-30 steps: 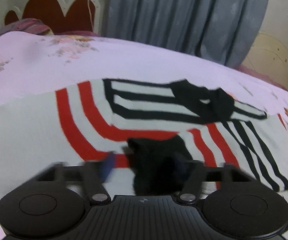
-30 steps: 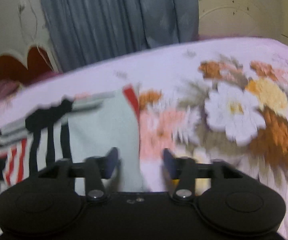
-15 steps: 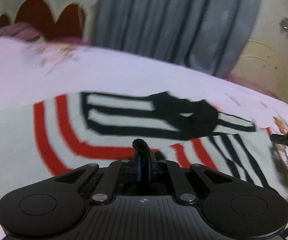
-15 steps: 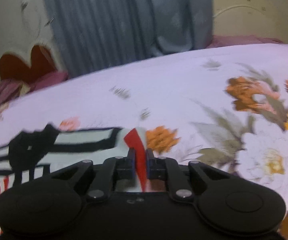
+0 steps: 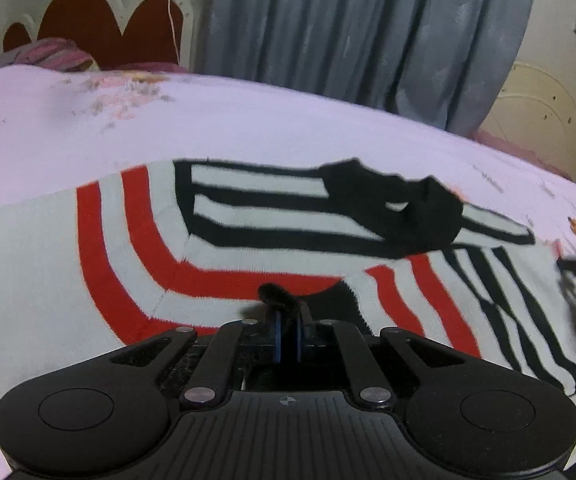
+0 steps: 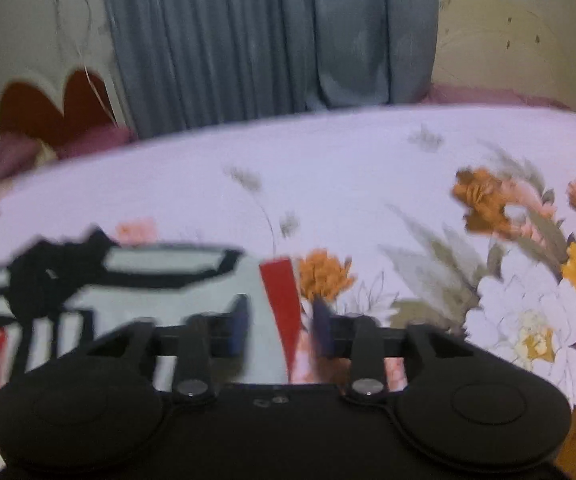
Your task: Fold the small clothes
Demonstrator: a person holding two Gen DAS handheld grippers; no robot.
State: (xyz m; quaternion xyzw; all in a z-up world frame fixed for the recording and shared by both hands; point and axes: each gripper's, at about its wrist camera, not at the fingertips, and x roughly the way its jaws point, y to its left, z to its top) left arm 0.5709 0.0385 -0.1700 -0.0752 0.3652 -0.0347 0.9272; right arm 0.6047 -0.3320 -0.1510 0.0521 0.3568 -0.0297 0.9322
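Closest in, the left gripper [image 5: 286,330] is pressed together, pinching a black fold of the white knitted garment with red and black stripes [image 5: 215,236], which lies spread flat on the pale lilac floral bedspread [image 5: 247,120]. The right gripper [image 6: 279,326] sits at the garment's red-edged corner, its jaws apart and just opening, with cloth between the blurred blue pads [image 6: 239,322]; whether they press on it I can't tell. Further out, the black collar [image 5: 392,208] rests flat. Beyond the bed stand a red scalloped headboard [image 5: 87,28] and a grey-blue pleated curtain [image 5: 368,28].
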